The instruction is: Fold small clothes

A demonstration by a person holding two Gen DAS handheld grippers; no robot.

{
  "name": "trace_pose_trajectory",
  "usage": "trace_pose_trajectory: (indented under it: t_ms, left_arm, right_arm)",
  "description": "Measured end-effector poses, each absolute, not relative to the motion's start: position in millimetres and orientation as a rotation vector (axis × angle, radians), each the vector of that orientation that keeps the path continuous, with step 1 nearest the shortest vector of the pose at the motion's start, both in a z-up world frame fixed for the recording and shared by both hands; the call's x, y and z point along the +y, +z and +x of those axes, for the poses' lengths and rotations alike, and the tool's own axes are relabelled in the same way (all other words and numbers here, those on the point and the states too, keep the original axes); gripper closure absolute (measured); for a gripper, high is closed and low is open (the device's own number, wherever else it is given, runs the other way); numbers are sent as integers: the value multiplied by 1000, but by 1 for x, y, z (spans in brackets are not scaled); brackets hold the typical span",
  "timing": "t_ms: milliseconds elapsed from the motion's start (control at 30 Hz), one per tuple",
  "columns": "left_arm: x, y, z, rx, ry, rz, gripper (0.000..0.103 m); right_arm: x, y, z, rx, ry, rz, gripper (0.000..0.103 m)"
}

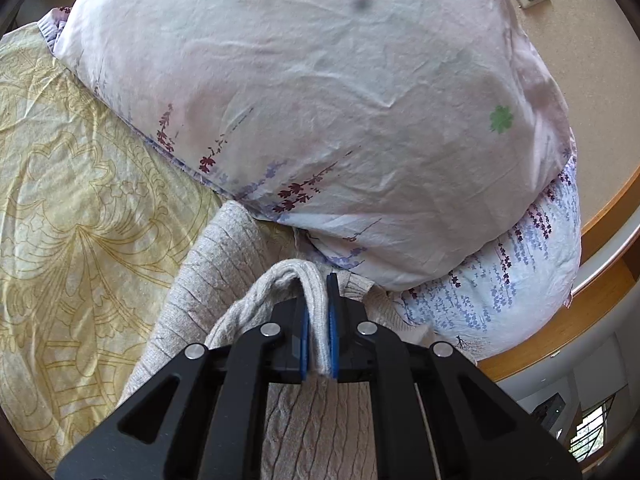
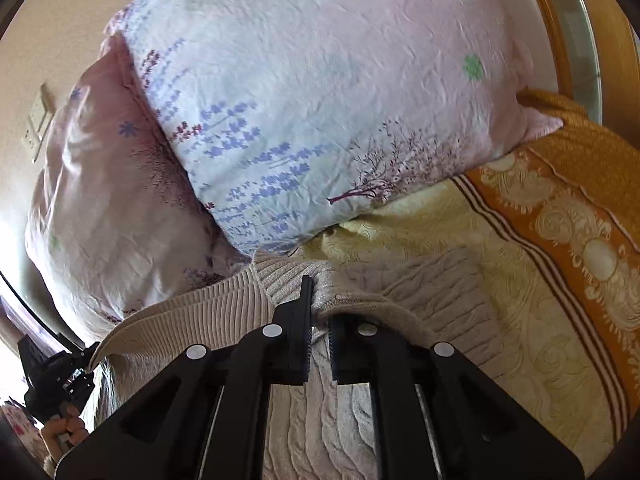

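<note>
The left gripper [image 1: 318, 316] fills the bottom of its own view, its blue-padded fingers [image 1: 305, 332] pressed together on a raised fold of the beige knit sweater [image 1: 224, 276]. The pinched cloth arches up between the pads and drops away to the left. The right gripper [image 2: 320, 320] is likewise clamped on the same sweater [image 2: 420, 292], with a bunched hem of knit caught between its black fingers [image 2: 306, 312] and a ribbed band spreading out to the left of them.

The sweater lies on the yellow patterned bedspread [image 1: 80, 220], its cable-knit body running beneath both grippers toward the cameras. Its far edge reaches the foot of the pillows: in the left wrist view the pink floral pillow [image 1: 320, 100] sits just beyond the sweater, with a pale blue floral pillow [image 1: 520, 280] tucked under it to the right. In the right wrist view the blue floral pillow [image 2: 320, 100] touches the sweater's top edge. An orange blanket [image 2: 580, 220] lies to the right of the sweater, well apart. At the lower left of that view, beside the sweater's ribbed band, a hand [image 2: 66, 432] holds the other gripper's black body.
</note>
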State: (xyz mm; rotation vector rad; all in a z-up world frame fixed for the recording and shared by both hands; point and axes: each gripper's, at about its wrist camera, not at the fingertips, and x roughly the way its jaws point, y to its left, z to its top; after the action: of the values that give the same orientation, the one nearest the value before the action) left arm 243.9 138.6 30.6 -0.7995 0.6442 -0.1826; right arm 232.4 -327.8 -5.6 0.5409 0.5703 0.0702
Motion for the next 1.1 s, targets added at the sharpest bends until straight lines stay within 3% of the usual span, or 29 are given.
trace_pose_trajectory:
  t_ms: [367,467,633,733,933,967,1033,1100]
  left_arm:
    - [130,17,273,690,-139,-816,93]
    - [125,16,279,697,-145,-814,81]
    - [118,34,274,660,-165,-739,41]
    - [125,48,261,637,-196,-690,31]
    - [156,45,241,680,-174,-613,30]
    - [160,42,238,686,-170,-605,30]
    - [168,39,235,699,-166,-588,31]
    - [176,34,229,709,-175,-577,31]
  right_arm:
    - [-344,-29,255,639,14,694,96]
    - [-351,-41,262,683,0,754,96]
    - [-359,-48,264,709,12,818,96]
    - [-366,-46,257,704,16,837,96]
    - [-370,-46,256,699,46,851,93]
    - [-369,-45,257,695,63,854,89]
    - [-370,-43,259,670,113,877,68]
    - [-376,-40,258,623,136,917,38]
